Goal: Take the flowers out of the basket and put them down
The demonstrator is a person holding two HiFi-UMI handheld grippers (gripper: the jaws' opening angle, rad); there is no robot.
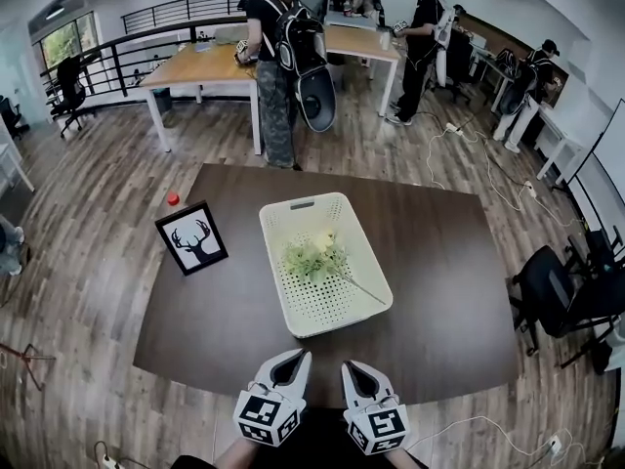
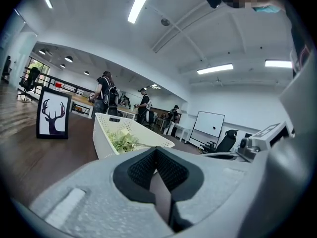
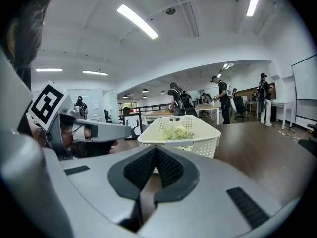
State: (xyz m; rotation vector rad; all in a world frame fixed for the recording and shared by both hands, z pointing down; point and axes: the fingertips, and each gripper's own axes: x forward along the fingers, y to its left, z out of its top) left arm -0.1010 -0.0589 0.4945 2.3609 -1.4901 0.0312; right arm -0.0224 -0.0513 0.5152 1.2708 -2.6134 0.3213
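Just ahead of my left tongs [image 1: 299,358] and right tongs [image 1: 350,367], both clenched on nothing, the flowers [image 1: 317,255] lay in the white basket [image 1: 302,203] on the table [image 1: 449,262]. I judged the bunch light, soft and easily crushed; its thin stem [image 1: 363,289], trailing toward the right tongs' side, looked the safest place to pinch, gently.

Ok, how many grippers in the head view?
2. The left gripper at bottom centre over the near edge of the table, the right gripper beside it; both shut, short of the basket.
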